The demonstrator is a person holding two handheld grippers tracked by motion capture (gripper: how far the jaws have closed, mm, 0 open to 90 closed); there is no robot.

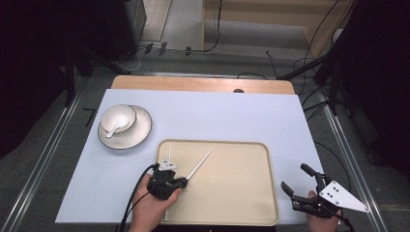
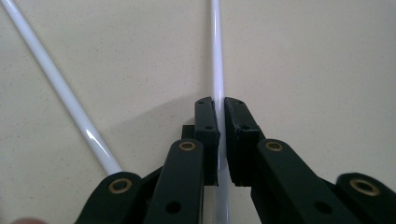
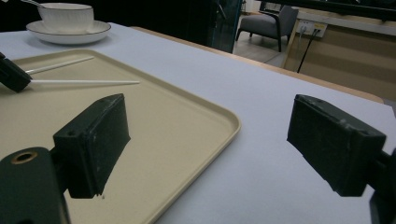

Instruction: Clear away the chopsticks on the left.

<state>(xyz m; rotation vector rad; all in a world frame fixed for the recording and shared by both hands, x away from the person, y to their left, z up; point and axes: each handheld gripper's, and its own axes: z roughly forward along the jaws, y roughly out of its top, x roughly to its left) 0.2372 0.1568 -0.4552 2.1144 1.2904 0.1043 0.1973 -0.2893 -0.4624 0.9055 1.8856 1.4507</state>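
Two white chopsticks lie on a beige tray. My left gripper is over the tray's left part, shut on the near end of the slanted chopstick. In the left gripper view the jaws pinch that chopstick, which runs straight ahead. The second chopstick lies slantwise to its left, along the tray's left edge in the high view. My right gripper rests off the tray's right edge, open with nothing between its jaws.
A white bowl with a spoon in it stands on a plate at the back left of the white tabletop. From the right gripper view the tray rim lies just ahead, with the bowl far off.
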